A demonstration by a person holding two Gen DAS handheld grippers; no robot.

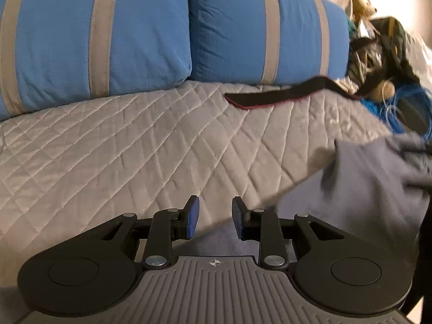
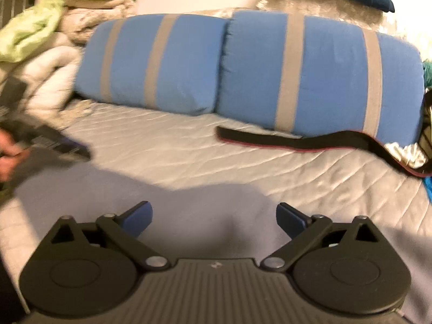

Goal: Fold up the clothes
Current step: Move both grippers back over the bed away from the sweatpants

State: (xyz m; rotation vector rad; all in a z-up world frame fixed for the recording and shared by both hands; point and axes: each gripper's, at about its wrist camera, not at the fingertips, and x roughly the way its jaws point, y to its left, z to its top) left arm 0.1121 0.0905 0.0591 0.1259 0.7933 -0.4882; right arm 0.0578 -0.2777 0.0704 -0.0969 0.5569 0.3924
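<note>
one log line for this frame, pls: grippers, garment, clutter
left gripper: open, empty | right gripper: open wide, empty | grey-blue garment: on quilt, ungrasped | black strap: by blue pillows

The left claw has black linkage arms with silver pivot screws, blue pads, two round black discs and a ribbed grey base plate bearing a small white crosshair mark. The right claw is built alike. A bare-skinned hand shows blurred at the right view's edge.
</note>
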